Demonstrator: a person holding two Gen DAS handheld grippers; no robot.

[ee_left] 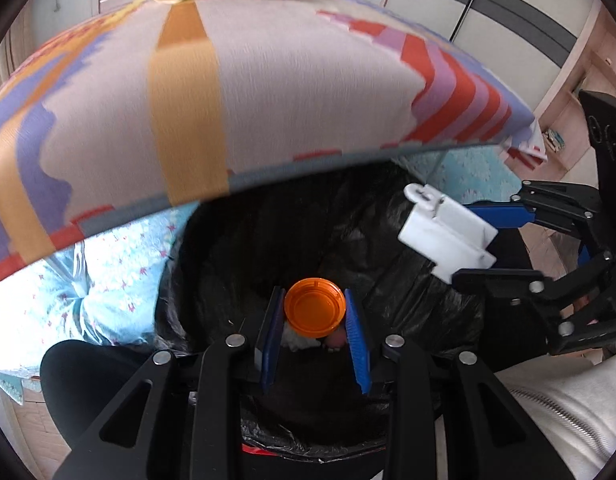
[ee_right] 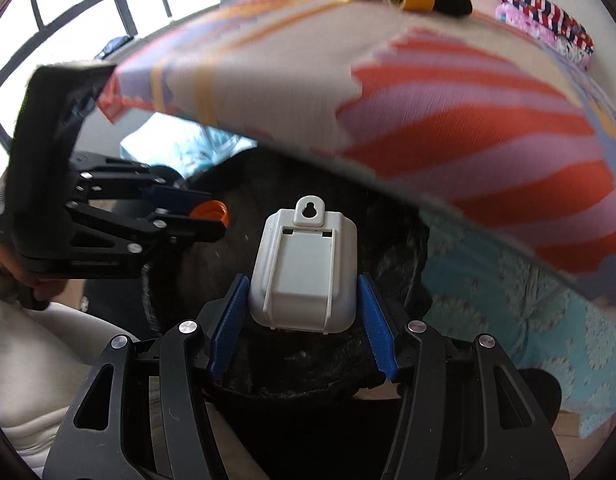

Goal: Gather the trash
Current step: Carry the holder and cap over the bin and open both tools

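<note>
Now centre both over black bag: left gripper clamped on orange cap, right gripper on white casing; release only well inside.

Bright daylight enters through the window, which is blown out to white. Bin bag interior is deep shadow. Patterned bedcover smeared by motion blur. Heavy fisheye bending, dark vignette at corners.
</note>
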